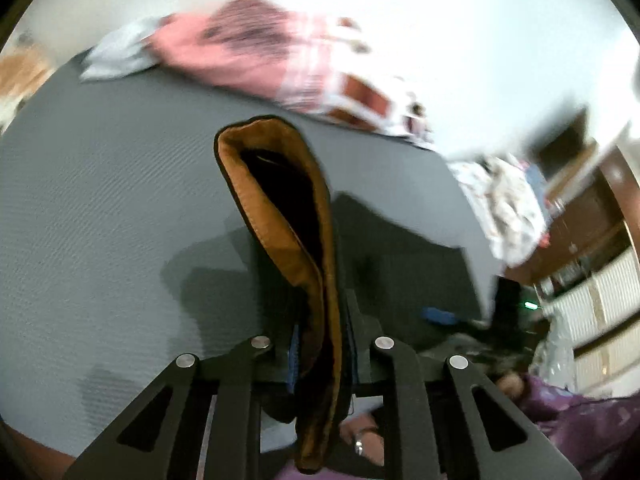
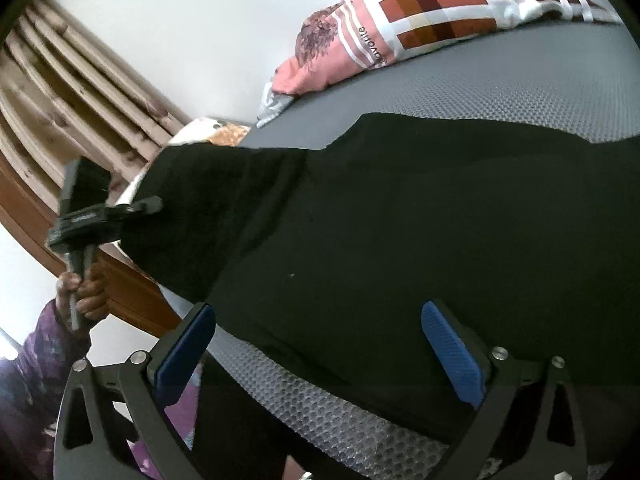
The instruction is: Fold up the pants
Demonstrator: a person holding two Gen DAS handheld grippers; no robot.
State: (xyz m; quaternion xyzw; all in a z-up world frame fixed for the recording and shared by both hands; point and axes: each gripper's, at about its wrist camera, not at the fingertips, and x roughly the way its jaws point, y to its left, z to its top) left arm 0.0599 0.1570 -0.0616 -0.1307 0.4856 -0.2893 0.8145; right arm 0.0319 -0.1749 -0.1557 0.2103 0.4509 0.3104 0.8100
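The pants (image 2: 400, 220) are black with an orange-brown lining and lie spread across the grey mattress (image 2: 520, 88). My left gripper (image 1: 320, 336) is shut on the pants' lined edge (image 1: 280, 208), which stands up between its fingers and is held above the mattress (image 1: 100, 200). In the right wrist view the left gripper (image 2: 148, 204) holds one end of the pants lifted at the far left. My right gripper (image 2: 320, 344) is open and empty, its blue pads (image 2: 452, 352) either side of the near part of the pants.
A pink and white patterned pillow or bedding (image 2: 400, 20) lies at the head of the mattress. A wooden bed frame (image 2: 120, 280) and wooden slats (image 2: 60, 92) are on the left. Cluttered fabric and furniture (image 1: 520, 208) are at the right of the left wrist view.
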